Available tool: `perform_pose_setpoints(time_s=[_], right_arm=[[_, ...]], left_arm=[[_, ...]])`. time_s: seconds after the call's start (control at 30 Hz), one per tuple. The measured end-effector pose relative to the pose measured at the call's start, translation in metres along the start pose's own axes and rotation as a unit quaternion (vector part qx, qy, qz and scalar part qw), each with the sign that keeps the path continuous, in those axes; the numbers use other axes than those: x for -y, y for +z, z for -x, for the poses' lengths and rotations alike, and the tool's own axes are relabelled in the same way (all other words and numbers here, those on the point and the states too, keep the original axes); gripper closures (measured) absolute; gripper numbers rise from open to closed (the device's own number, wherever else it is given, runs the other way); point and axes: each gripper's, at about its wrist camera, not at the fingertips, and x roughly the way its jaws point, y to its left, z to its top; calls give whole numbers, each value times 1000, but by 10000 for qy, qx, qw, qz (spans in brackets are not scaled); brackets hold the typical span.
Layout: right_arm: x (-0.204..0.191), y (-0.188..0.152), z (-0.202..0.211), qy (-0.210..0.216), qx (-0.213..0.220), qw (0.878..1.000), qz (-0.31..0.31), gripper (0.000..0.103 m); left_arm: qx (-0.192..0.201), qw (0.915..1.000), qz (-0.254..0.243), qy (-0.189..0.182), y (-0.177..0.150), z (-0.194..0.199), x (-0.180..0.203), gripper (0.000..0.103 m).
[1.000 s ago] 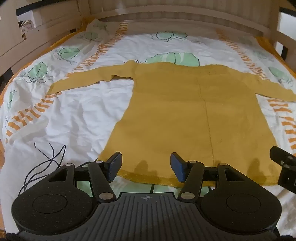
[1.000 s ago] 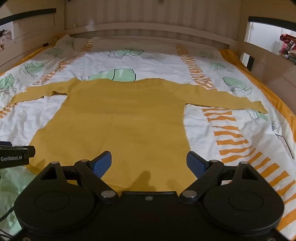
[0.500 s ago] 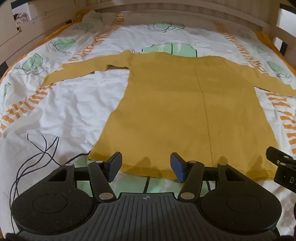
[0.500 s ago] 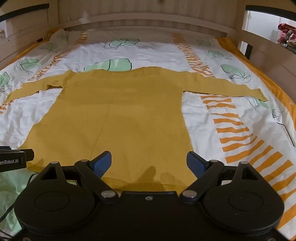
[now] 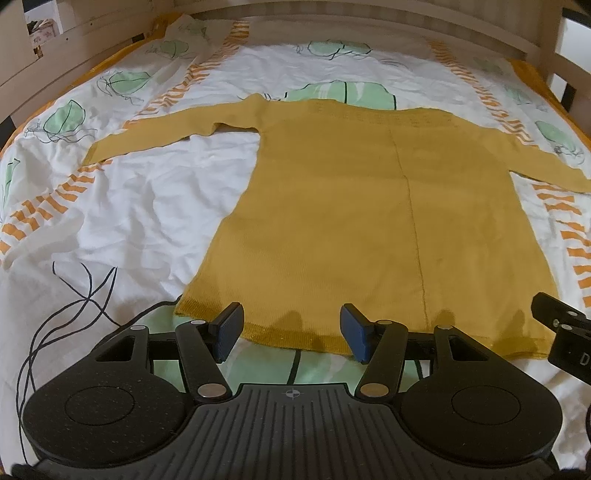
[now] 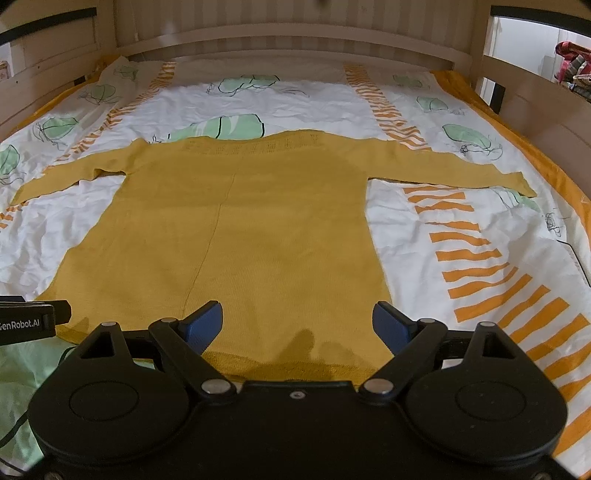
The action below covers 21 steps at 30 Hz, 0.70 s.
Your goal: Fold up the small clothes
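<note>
A mustard-yellow long-sleeved knit top (image 5: 362, 221) lies flat on the bed with both sleeves spread out, hem toward me; it also shows in the right wrist view (image 6: 251, 236). My left gripper (image 5: 291, 330) is open and empty, just above the left part of the hem. My right gripper (image 6: 297, 326) is open wide and empty, above the right part of the hem. Each gripper's edge shows in the other's view, the right one (image 5: 565, 339) and the left one (image 6: 27, 319).
The bed has a white sheet (image 5: 147, 206) with green leaves and orange stripes. Wooden bed rails (image 6: 288, 40) run along the back and both sides. A rumpled pillow (image 5: 184, 33) lies at the far left corner.
Both grippers have drawn back and risen a little, so more of the hem and the sheet in front of it shows. The top has not moved. Both jaws stay open.
</note>
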Motion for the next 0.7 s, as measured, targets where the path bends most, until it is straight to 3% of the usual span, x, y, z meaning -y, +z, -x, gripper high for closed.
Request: perform_pose_setpoints(time_s=[0.7], right_arm=[[-3,1,-2,78,-8,10000,-4,14]], left_arm=[[-62,10000,-10,-16,0,-2,1,47]])
